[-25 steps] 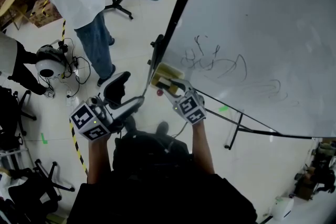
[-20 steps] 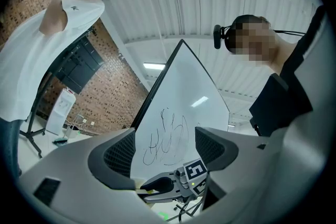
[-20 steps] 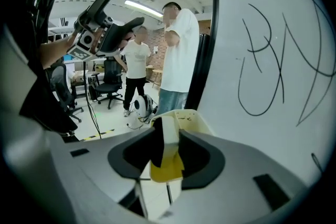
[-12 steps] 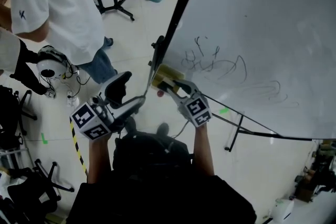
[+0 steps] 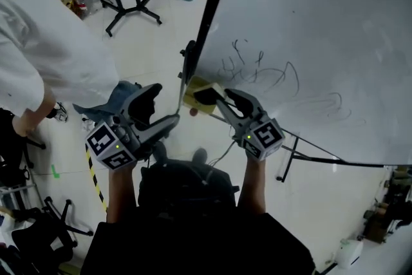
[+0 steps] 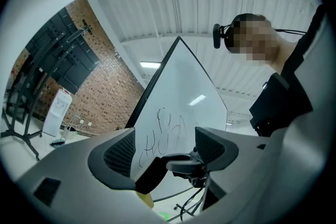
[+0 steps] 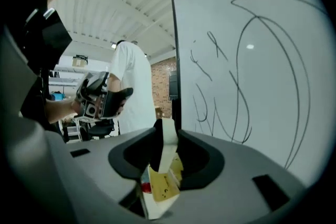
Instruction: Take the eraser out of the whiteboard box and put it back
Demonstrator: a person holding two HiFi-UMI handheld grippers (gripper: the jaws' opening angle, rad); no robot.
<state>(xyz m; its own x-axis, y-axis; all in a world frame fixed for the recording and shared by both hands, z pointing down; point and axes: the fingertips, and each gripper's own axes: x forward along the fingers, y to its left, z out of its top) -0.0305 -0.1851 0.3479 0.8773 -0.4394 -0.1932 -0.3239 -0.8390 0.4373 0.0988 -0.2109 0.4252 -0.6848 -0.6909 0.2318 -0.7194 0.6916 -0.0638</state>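
Now your right claw [image 5: 222,98], its jaws having just been closing, pinches the yellow eraser [image 5: 198,94] beside the whiteboard's [image 5: 309,22] lower corner, apparently not touching it; your left claw [image 5: 154,114] stands spread, empty.

My right gripper [image 5: 217,98], whose jaws have just been closing, holds the yellow eraser [image 5: 196,92] between them at the whiteboard [image 5: 309,9]'s lower left edge, near black scribbles [image 5: 261,74]. My left gripper [image 5: 164,106] hangs beside it, jaws apart, near a person's white shirt [image 5: 45,61].
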